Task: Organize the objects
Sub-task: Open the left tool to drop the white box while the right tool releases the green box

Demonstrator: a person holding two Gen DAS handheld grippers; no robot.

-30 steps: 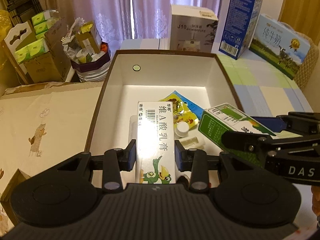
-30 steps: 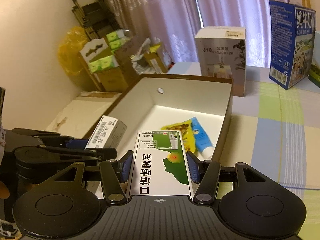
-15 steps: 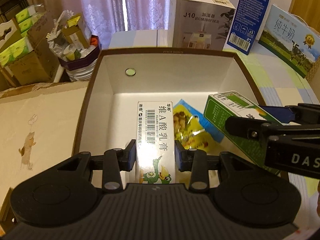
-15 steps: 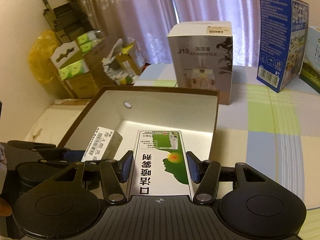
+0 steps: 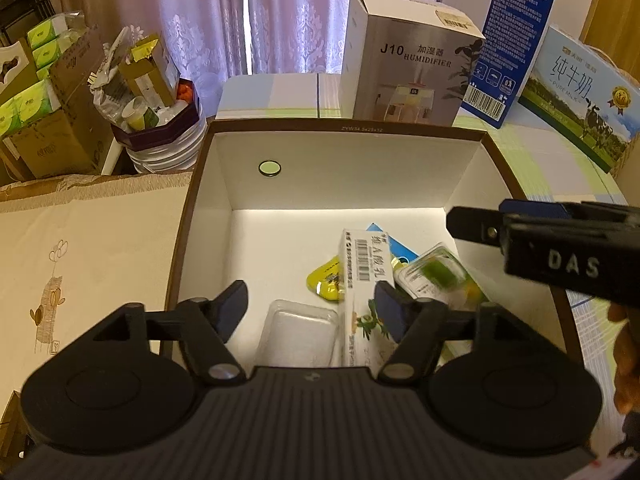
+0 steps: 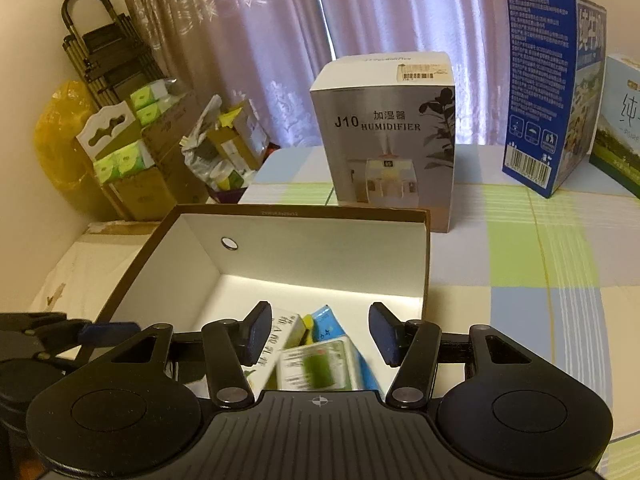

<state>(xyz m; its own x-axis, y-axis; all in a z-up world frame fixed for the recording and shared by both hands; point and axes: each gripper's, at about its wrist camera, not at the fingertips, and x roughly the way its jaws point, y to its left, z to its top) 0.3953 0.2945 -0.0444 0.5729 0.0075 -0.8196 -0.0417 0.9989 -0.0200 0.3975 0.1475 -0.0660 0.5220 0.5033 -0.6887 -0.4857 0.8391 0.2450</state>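
Note:
A brown box with white inside [image 5: 352, 152] sits on the table; it also shows in the right wrist view [image 6: 304, 248]. My left gripper [image 5: 312, 308] is open above its near end. The white ointment carton with a barcode [image 5: 366, 280] lies loose in the box, against my right finger. The green-and-white carton [image 5: 436, 276], blurred, lies beside it, and shows below my open right gripper [image 6: 320, 334] as a blurred carton [image 6: 316, 368]. A yellow packet [image 5: 326, 280], a blue packet [image 6: 328, 322] and a clear plastic blister [image 5: 298, 334] also lie in the box.
A humidifier box [image 5: 408, 64] stands just behind the brown box, with a blue carton [image 5: 512, 44] and a milk carton [image 5: 580, 96] to its right on the checked tablecloth [image 6: 540, 264]. Cardboard boxes and a cluttered tub [image 5: 156, 120] stand at the left. A cream cloth [image 5: 88, 240] lies left of the box.
Both grippers have opened. The ointment carton and the green-and-white carton have dropped from the fingers into the box. Both grippers have drawn back a little.

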